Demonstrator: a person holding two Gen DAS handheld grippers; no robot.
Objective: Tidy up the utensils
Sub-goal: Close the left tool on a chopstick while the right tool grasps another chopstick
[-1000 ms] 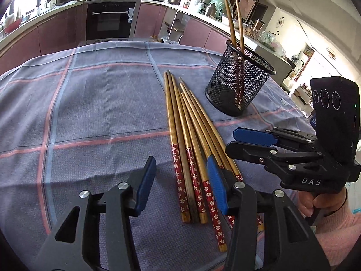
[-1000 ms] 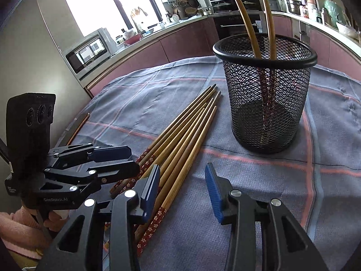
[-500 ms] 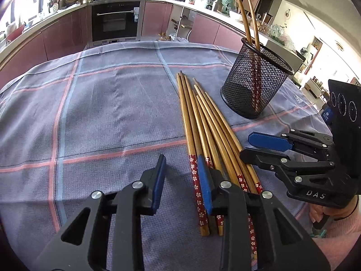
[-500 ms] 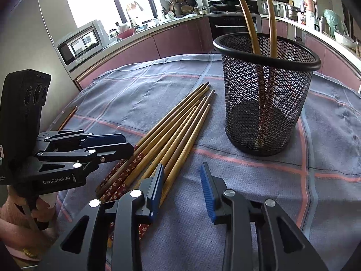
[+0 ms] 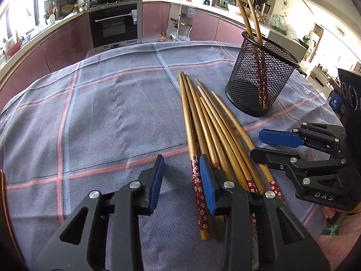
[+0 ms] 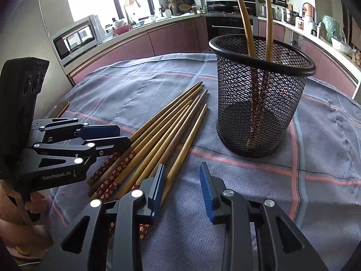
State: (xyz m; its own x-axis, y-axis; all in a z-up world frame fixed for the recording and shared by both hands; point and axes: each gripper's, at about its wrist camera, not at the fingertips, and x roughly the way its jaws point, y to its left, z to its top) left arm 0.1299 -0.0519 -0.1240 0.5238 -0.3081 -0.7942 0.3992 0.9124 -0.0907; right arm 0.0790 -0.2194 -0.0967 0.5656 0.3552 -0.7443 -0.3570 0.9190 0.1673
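Several wooden chopsticks [image 5: 209, 126] with red flowered ends lie side by side on the cloth; they also show in the right wrist view [image 6: 162, 133]. A black mesh holder [image 5: 259, 76] stands upright to their right, with two chopsticks [image 6: 255, 22] in it; it also shows in the right wrist view [image 6: 259, 94]. My left gripper [image 5: 181, 176] is open and empty, low over the cloth just left of the red ends. My right gripper [image 6: 181, 185] is open and empty at the bundle's right side; it shows in the left wrist view [image 5: 266, 144].
A grey-blue checked tablecloth [image 5: 108, 103] covers the table. Kitchen counters, an oven [image 5: 112, 24] and a microwave [image 6: 76, 38] stand beyond the table's far edges. My left gripper's body [image 6: 56, 149] shows at the left of the right wrist view.
My left gripper has moved left, from astride the red ends to beside them; its jaws narrowed, then widened. My right gripper's jaws did likewise, near the bundle's right edge. The chopsticks lie unmoved.
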